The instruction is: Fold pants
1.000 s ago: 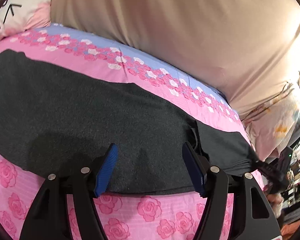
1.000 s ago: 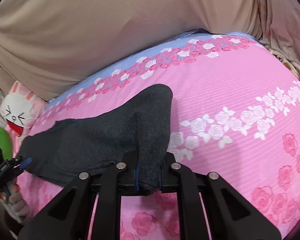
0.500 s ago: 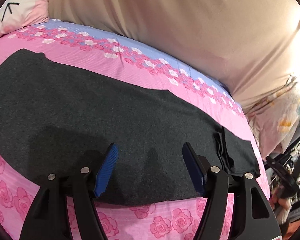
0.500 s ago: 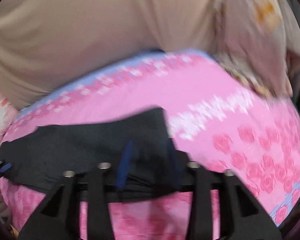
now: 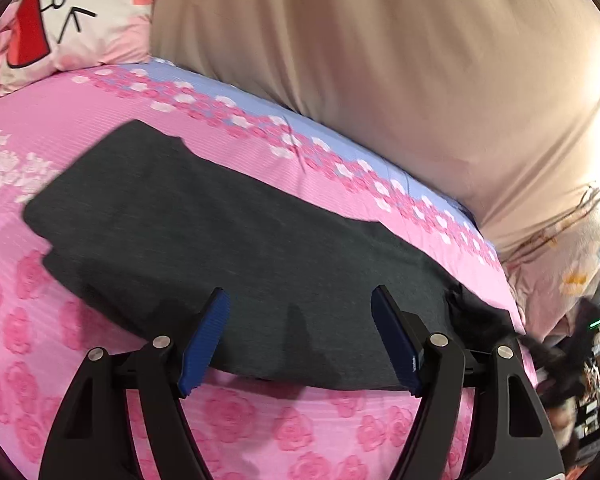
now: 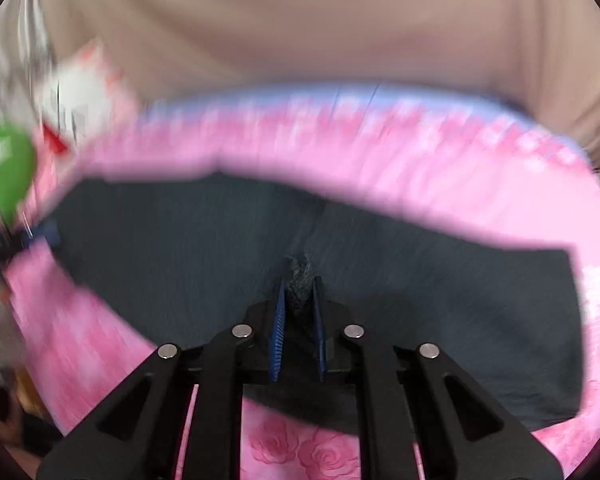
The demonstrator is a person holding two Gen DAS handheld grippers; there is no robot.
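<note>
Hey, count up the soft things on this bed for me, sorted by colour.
Dark grey: 1, the pants
Pink floral: 1, the bedsheet
Beige: 1, the big cushion
White cartoon-face: 1, the pillow
Pale floral: 1, the pillow at the far end
Total: 5

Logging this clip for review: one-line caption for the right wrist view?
Right gripper shut on a pinch of dark grey pants lying across the pink rose-print bedsheet; heavy motion blur.
</note>
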